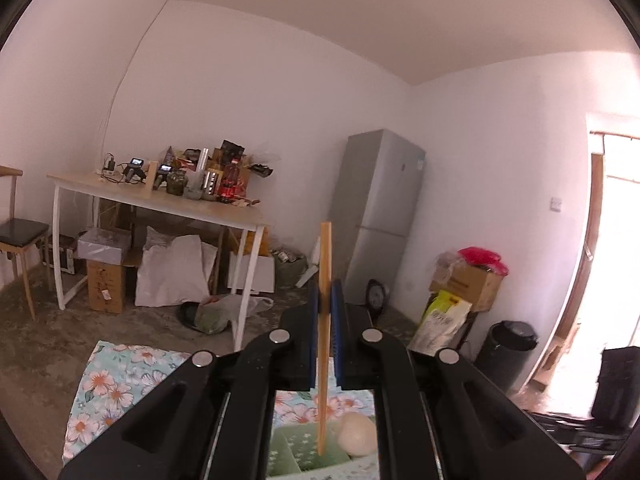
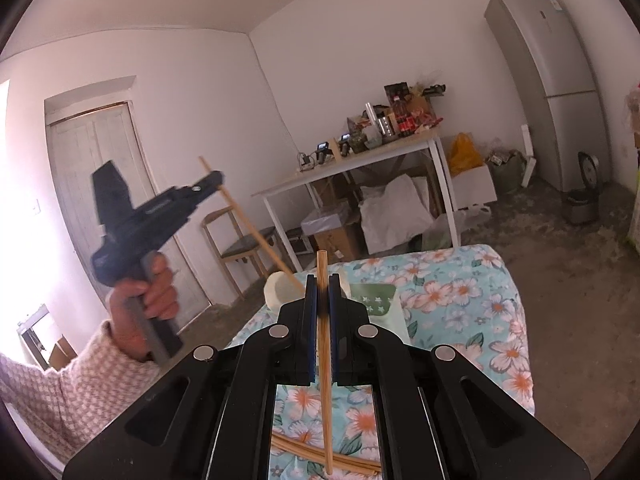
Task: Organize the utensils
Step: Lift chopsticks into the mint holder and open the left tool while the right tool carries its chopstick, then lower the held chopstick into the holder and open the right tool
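Left gripper (image 1: 325,304) with jaws pinching one chopstick (image 1: 324,336) near its upper third, long axis close to upright, lower tip hanging just above the green organizer (image 1: 292,452) and just beside the pale round cup (image 1: 357,434) on the floral surface (image 1: 112,384). Right gripper (image 2: 323,300) likewise with jaws pressed on a second chopstick (image 2: 325,380), tilted slightly, lower end down over the loose chopsticks (image 2: 296,450) lying on the cloth. Probably left nearer the organizer, so next move likely a straight lowering along the stick's own axis into a compartment.
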Motion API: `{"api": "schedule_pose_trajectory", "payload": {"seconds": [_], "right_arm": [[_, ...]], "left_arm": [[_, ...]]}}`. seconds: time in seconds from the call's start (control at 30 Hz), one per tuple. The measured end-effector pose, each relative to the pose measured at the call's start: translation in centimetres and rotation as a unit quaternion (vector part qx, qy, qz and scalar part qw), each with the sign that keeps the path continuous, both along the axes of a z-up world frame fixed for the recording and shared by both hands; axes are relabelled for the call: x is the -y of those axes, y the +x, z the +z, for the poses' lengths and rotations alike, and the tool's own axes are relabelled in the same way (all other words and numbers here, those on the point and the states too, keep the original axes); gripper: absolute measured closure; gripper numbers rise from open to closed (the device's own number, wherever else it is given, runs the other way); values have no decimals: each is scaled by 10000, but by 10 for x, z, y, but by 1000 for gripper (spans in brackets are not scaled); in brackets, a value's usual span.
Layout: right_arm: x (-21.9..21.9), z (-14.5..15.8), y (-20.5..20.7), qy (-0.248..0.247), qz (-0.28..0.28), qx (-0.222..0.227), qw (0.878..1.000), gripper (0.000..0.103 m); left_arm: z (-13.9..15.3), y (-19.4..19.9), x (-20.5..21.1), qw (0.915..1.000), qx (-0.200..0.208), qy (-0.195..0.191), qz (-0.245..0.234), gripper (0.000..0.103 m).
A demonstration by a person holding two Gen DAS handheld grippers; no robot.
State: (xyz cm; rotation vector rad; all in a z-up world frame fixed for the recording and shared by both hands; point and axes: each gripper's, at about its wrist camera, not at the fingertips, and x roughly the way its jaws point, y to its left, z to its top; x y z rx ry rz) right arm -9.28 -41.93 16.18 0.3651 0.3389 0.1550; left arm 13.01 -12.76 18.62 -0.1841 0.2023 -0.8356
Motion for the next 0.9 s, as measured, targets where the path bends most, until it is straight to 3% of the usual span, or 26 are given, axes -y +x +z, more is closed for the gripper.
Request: {"api": "schedule_pose_trajectory", "payload": {"seconds": [0.1,0.23,0.37,0.5,0.67,0.77,0.9], "right_arm": [[1,-2,3,-11,35,-34,10000,100],[2,-3,5,3,50,-37,10000,100],[2,1,11,6,73,-13,10000,100],[-3,15,19,-131,112,135,9998,100],[-8,45,36,-248,144,505,9983,100],[-10,64,50,-283,124,719,9969,100],[-12,86,71,-268,118,922,9953,100]], "left_arm": [[-18,14,20,9994,-95,339,35,97],[-46,34,31,9955,-736,596,17,96],[-59,38,19,9925,-1159,382,32,64],[-57,22,2,9939,-1060,289,123,48],[-58,-1,-32,9944,-1019,264,130,37],[-75,-18,-55,9927,-1138,381,124,31],[-114,-34,-80,9851,-1602,619,44,27]]}}
